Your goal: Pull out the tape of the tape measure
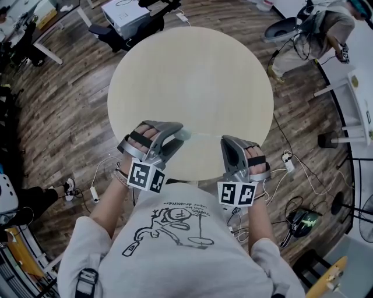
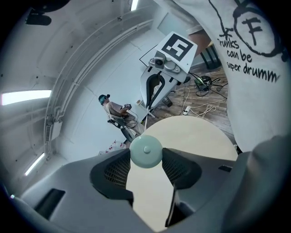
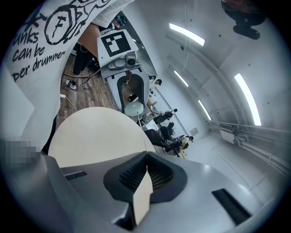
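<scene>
A round pale-green tape measure [image 2: 145, 151] sits between the pads of my left gripper [image 2: 145, 157], which is shut on its case. A thin pale strip of tape [image 1: 204, 135] runs from the case to my right gripper [image 1: 225, 139]. The right gripper's jaws are shut on the tape's end [image 3: 144, 152]. In the right gripper view the tape measure [image 3: 134, 108] shows in my left gripper [image 3: 132, 93] across the gap. Both grippers hover over the near edge of the round beige table [image 1: 192, 75], a short way apart.
Wood floor surrounds the table. Cables and a power strip [image 1: 289, 165] lie on the floor at the right. A person [image 1: 326, 26] stands at the far right by a white desk [image 1: 355, 105]. An office chair with a white box [image 1: 125, 14] stands beyond the table.
</scene>
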Demonstrator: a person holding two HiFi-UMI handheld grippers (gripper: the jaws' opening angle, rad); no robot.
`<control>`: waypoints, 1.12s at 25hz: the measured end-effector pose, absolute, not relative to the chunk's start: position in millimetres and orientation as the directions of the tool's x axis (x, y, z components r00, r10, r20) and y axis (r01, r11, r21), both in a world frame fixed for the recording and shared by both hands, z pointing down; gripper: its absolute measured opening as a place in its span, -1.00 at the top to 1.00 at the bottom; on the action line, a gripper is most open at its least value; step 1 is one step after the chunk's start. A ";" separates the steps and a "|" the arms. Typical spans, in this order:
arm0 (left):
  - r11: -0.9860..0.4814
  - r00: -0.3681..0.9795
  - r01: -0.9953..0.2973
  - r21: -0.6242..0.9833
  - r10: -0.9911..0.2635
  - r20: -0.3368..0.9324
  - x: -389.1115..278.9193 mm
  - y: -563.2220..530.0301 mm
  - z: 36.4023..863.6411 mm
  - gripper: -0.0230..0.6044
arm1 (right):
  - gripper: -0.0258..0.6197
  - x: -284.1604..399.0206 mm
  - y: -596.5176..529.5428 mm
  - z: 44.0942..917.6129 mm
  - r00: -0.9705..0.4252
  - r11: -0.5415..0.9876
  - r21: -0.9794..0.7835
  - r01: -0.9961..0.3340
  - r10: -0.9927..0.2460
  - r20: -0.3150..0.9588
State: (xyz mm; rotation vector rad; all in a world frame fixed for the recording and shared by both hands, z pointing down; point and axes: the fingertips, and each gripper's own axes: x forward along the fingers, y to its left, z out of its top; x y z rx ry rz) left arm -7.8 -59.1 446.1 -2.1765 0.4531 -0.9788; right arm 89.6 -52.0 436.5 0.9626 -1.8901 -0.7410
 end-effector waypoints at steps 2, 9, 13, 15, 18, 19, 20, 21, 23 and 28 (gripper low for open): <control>-0.688 0.646 -0.016 -0.725 -0.560 0.518 -8.9 -58.9 447.7 0.16 | 0.88 93.2 -51.2 438.5 -0.321 0.524 0.785 -0.329 -0.844 0.430; -0.678 0.619 0.026 -0.734 -0.566 0.545 -11.0 -58.7 455.7 0.16 | 0.88 102.5 -48.5 445.6 -0.302 0.529 0.780 -0.333 -0.844 0.444; -0.672 0.596 0.052 -0.739 -0.573 0.563 -14.3 -60.2 463.0 0.16 | 0.88 106.7 -48.3 452.3 -0.289 0.533 0.776 -0.336 -0.843 0.454; -0.670 0.587 0.069 -0.739 -0.572 0.573 -14.8 -59.8 467.2 0.16 | 0.88 106.9 -47.6 455.8 -0.288 0.538 0.774 -0.333 -0.840 0.460; -0.664 0.575 0.098 -0.741 -0.570 0.587 -14.9 -58.6 474.2 0.16 | 0.88 107.5 -47.1 460.9 -0.285 0.544 0.770 -0.332 -0.836 0.468; -0.663 0.569 0.105 -0.742 -0.572 0.591 -15.4 -58.5 476.3 0.16 | 0.88 108.4 -47.1 462.2 -0.281 0.544 0.770 -0.333 -0.837 0.470; -0.660 0.560 0.112 -0.743 -0.575 0.596 -16.5 -59.0 478.4 0.16 | 0.88 110.2 -47.4 463.4 -0.276 0.543 0.770 -0.334 -0.838 0.472; -0.658 0.550 0.117 -0.744 -0.581 0.600 -18.5 -60.1 480.3 0.16 | 0.88 112.9 -47.9 464.4 -0.268 0.542 0.770 -0.338 -0.839 0.473; -0.658 0.534 0.118 -0.744 -0.589 0.606 -24.1 -63.5 483.3 0.16 | 0.88 119.8 -49.2 465.7 -0.255 0.539 0.767 -0.348 -0.842 0.476; -0.658 0.516 0.125 -0.742 -0.595 0.615 -34.3 -69.8 488.8 0.16 | 0.88 129.2 -51.9 470.8 -0.233 0.537 0.769 -0.346 -0.843 0.484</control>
